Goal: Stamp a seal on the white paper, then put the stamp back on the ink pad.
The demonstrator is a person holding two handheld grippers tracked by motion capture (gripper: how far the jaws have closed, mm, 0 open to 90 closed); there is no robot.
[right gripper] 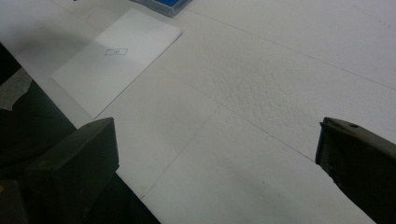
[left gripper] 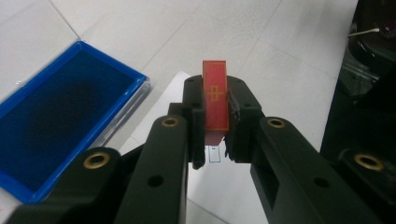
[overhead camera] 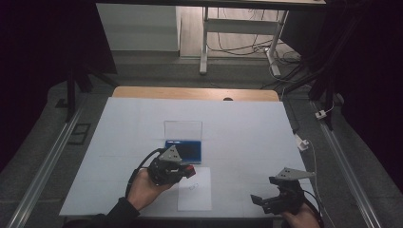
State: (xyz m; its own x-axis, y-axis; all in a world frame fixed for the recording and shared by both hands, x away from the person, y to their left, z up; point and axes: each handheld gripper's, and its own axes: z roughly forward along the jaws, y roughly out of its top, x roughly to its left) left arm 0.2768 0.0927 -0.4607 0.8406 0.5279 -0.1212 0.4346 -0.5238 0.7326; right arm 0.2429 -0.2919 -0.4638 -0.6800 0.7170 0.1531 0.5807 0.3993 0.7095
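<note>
Left gripper (left gripper: 215, 125) clamps red stamp (left gripper: 215, 95) frame centre, above paper sheet (overhead camera: 195, 190); right gripper (right gripper: 217, 154) gapes empty. Risk: narrow grip slips, stamp lands askew.

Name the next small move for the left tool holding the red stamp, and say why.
Probably lower the left tool straight down: its jaws clamp the red stamp upright above the white sheet, which bears a small printed mark just beneath. The right tool is open, apart.

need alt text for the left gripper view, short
The left gripper is shut on a small red block with a gold line pattern, held upright between its black jaws above a white sheet of paper. An open blue tray lies to the left on the white table.
</note>
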